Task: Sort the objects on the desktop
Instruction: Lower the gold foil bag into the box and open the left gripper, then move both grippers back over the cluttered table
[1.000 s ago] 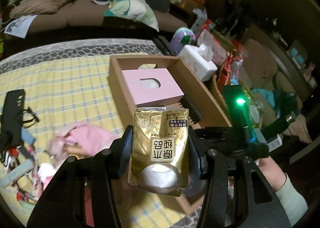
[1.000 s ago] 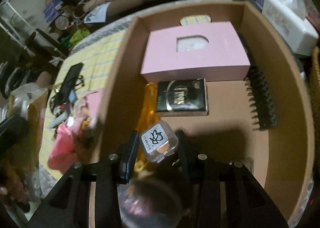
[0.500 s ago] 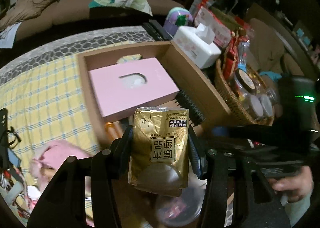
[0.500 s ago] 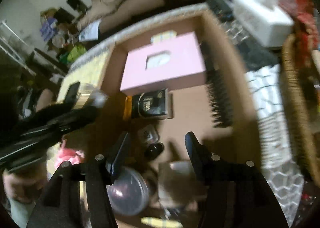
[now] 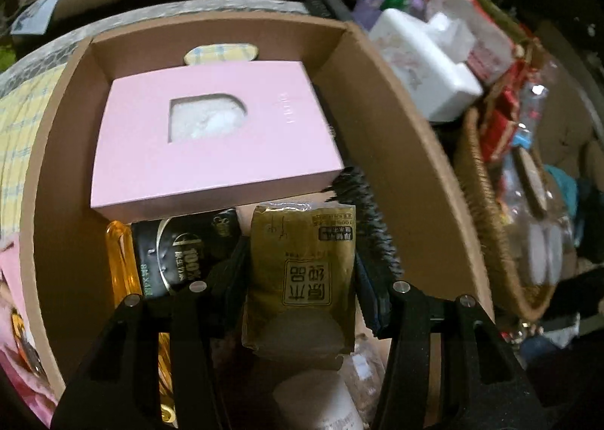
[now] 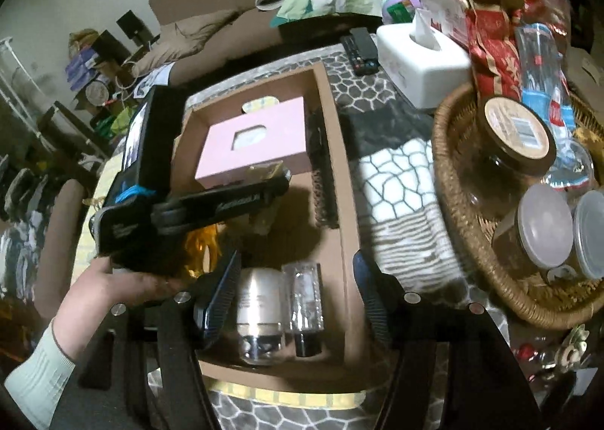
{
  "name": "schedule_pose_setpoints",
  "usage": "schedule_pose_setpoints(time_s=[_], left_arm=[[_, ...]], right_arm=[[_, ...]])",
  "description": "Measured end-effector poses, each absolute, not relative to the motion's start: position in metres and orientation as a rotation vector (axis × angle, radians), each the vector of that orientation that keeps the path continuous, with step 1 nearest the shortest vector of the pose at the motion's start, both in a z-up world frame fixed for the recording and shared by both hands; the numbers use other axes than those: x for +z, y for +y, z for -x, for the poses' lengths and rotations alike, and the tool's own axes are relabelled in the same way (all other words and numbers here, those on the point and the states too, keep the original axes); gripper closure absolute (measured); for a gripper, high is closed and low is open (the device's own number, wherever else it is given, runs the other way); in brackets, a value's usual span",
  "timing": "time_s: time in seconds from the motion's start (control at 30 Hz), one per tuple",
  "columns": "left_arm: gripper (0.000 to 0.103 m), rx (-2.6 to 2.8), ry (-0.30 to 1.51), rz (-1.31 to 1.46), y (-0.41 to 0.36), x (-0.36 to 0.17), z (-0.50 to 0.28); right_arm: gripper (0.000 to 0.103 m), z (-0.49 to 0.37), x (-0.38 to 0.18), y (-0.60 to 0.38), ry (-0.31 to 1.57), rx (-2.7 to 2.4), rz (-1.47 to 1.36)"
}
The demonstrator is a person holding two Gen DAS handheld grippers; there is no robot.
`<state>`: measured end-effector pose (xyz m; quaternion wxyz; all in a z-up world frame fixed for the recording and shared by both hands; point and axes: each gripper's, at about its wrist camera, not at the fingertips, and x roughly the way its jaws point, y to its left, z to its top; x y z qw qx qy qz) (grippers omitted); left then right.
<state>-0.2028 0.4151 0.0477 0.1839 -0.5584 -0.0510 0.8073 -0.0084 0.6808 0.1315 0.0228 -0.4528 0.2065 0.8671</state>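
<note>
My left gripper (image 5: 300,271) is shut on a gold foil packet (image 5: 302,271) and holds it inside the brown cardboard box (image 5: 396,151), just in front of the pink box (image 5: 211,135). A black packet (image 5: 181,249) and an amber bottle (image 5: 119,264) lie left of it, a black comb (image 5: 372,226) right of it. My right gripper (image 6: 298,298) is open and empty above the box's near end (image 6: 339,173), over a silver bottle (image 6: 260,317) and a clear bottle (image 6: 305,305). The left gripper shows in the right wrist view (image 6: 264,188), reaching into the box.
A wicker basket (image 6: 456,211) with jars and snack bags stands right of the box. A white tissue box (image 6: 419,56) and a remote (image 6: 360,49) sit behind. Pink clutter (image 5: 15,317) lies left of the box on the yellow cloth.
My left gripper has carried the gold packet over and down into the box. My right gripper has let go of the small clear bottle, opened and pulled back and up.
</note>
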Motion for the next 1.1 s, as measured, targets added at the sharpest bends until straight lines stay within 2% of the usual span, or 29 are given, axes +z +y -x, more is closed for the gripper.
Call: schedule_pose_setpoints(time_s=[0.03, 0.1, 0.17, 0.37, 0.53, 0.57, 0.73, 0.93, 1.1], left_arm=[[0.032, 2.28, -0.162, 1.58, 0.413, 0.047, 0.203], [0.019, 2.28, -0.214, 1.578, 0.406, 0.05, 0.202], [0.017, 2.286, -0.196, 1.553, 0.399, 0.061, 0.198], [0.001, 2.38, -0.095, 1.389, 0.356, 0.12, 0.167], [0.0, 2.483, 0.004, 1.297, 0.297, 0.156, 0.127], [0.0, 2.501, 0.013, 1.291, 0.282, 0.16, 0.118], [0.0, 2.579, 0.034, 1.278, 0.202, 0.167, 0.064], [0.0, 2.643, -0.017, 1.369, 0.107, 0.136, 0.009], [0.0, 2.682, -0.049, 1.459, 0.053, 0.096, -0.019]], right_arm=[[0.039, 0.01, 0.128, 0.68, 0.639, 2.686, 1.407], [0.039, 0.01, 0.125, 0.678, 0.639, 2.686, 1.41], [0.039, 0.009, 0.125, 0.675, 0.634, 2.688, 1.41], [0.036, 0.004, 0.135, 0.657, 0.592, 2.708, 1.38], [0.019, 0.002, 0.144, 0.628, 0.59, 2.74, 1.344], [0.018, 0.001, 0.145, 0.621, 0.6, 2.752, 1.342], [0.001, -0.006, 0.157, 0.57, 0.564, 2.787, 1.336], [0.0, -0.017, 0.158, 0.488, 0.492, 2.841, 1.355], [0.0, -0.02, 0.136, 0.425, 0.47, 2.851, 1.376]])
